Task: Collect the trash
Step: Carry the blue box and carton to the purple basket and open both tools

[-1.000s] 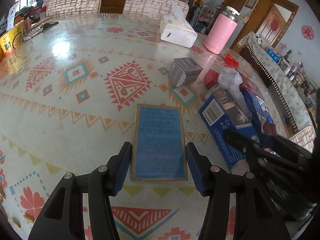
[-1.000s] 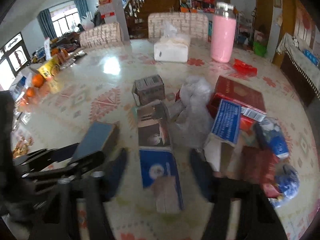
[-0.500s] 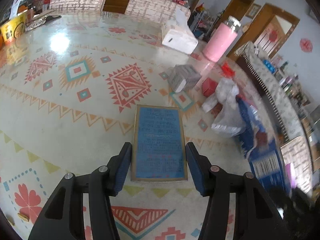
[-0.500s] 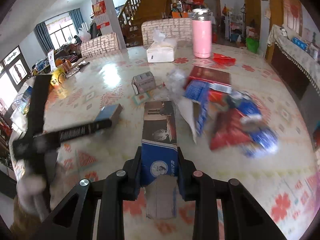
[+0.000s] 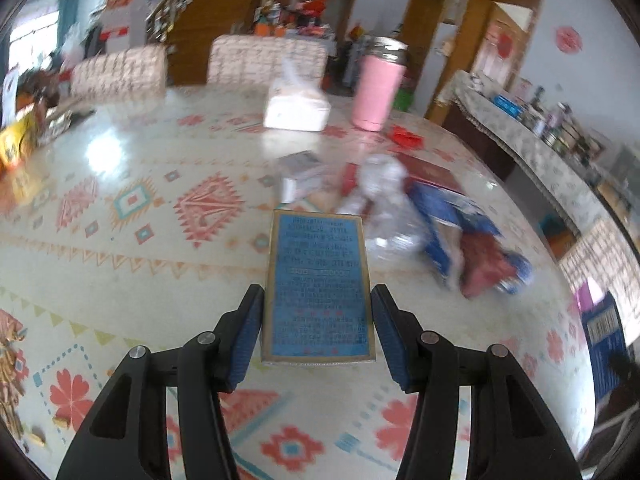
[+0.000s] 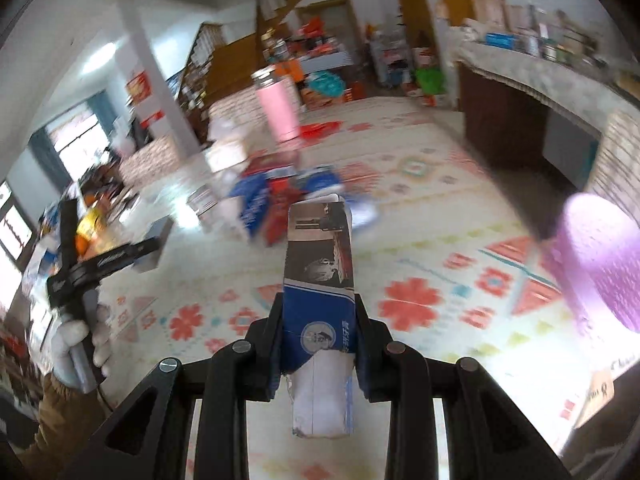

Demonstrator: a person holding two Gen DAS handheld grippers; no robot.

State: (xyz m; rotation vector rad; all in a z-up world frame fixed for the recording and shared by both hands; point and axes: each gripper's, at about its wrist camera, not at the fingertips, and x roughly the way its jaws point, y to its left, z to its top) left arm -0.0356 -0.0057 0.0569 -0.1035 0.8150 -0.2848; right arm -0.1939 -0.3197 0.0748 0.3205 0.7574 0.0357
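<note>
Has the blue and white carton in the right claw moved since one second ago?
Yes. The blue and white carton left the trash pile beside the pink flask; now the right claw holds it above bare tablecloth.

Round table [image 5: 120, 208] under a glossy patterned cloth. Pink tumbler [image 5: 378, 84] standing upright at the far side, white tissue box [image 5: 296, 110] just beside. Two upholstered chair backs [image 5: 120, 74] behind. Blurred purple shape [image 6: 600, 260] by the table edge, possibly a bin.

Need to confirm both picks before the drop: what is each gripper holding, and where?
Left gripper: blue box, by its near end's sides. Right gripper: blue-and-white carton, clamped across its lower part.
</note>
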